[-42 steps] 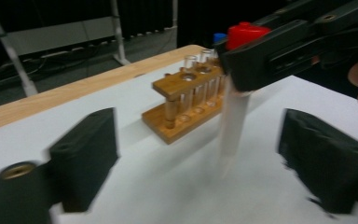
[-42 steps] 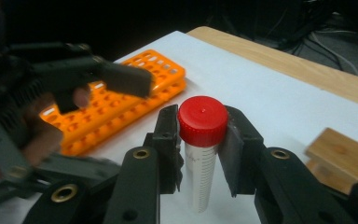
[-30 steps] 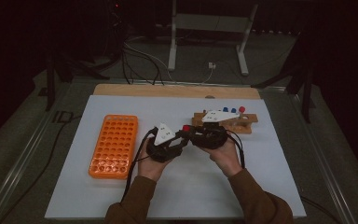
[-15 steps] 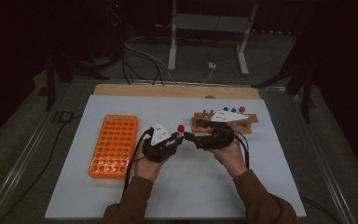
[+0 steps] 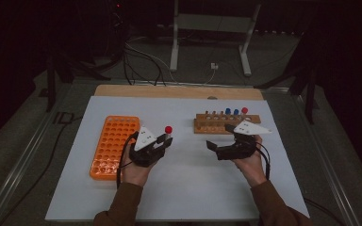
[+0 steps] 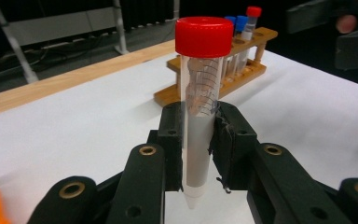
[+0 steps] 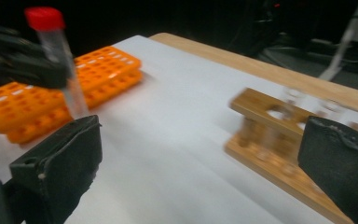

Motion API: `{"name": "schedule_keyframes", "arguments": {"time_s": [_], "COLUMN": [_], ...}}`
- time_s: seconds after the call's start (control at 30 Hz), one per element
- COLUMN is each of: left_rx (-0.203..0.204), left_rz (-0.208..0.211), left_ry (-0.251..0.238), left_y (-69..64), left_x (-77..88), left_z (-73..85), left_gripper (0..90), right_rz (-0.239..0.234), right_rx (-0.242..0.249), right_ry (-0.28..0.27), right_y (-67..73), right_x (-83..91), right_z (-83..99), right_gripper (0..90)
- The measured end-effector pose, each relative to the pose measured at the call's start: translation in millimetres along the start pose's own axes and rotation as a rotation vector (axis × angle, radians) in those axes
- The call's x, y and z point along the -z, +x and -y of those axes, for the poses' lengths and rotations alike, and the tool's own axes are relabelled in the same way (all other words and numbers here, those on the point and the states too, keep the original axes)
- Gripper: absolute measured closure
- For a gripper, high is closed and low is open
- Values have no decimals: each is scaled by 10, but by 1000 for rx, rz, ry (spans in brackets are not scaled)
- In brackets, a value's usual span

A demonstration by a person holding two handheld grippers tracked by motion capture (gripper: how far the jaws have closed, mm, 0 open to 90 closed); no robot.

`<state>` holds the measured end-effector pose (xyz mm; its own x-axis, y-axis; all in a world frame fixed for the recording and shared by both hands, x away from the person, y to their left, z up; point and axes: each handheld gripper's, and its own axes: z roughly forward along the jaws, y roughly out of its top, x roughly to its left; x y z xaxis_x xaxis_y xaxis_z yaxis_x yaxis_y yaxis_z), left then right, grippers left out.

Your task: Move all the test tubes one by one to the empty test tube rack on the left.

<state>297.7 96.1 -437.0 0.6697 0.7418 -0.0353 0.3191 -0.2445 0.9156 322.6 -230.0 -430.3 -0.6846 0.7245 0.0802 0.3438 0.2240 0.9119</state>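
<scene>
Left claw [image 6: 200, 140]: clamped on the red-capped tube [image 6: 200, 107], held upright above the desk [image 5: 188, 188], right of the orange rack [image 5: 113, 146].
Right claw [image 7: 200, 172]: wide apart after just opening, nothing between, near the wooden rack [image 5: 221, 123].

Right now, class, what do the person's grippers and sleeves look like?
Both the left gripper and the right gripper are black, two-jawed, with brass-coloured pivot rivets. A pale three-cornered plate tops each, and a black cable trails from each. The sleeves are brown.
</scene>
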Motion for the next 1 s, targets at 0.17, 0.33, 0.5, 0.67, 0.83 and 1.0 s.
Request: {"name": "schedule_keyframes", "arguments": {"time_s": [0.17,0.33,0.5,0.67,0.83,1.0], "left_rx": [9,16,44,60,68,74], "left_rz": [-21,-46,-68,-89,-112,-132], "left_ry": [-13,-24,-45,-58,-57,-36], "left_y": [87,177,265,318,377,399], "left_x": [176,372,580,748,910,1018], "left_z": [39,110,203,315,408,524], "left_gripper": [743,742,742,741,740,739], "right_rz": [43,78,99,109,112,113], "right_rx": [-17,-32,-42,-52,-60,-70], "right_ry": [-9,-17,-22,-27,-35,-33], "right_y": [-86,-160,-203,-227,-242,-253], "right_x": [152,257,320,338,363,371], "right_z": [138,244,309,340,353,378], "right_gripper": [0,0,0,1,1,1]}}
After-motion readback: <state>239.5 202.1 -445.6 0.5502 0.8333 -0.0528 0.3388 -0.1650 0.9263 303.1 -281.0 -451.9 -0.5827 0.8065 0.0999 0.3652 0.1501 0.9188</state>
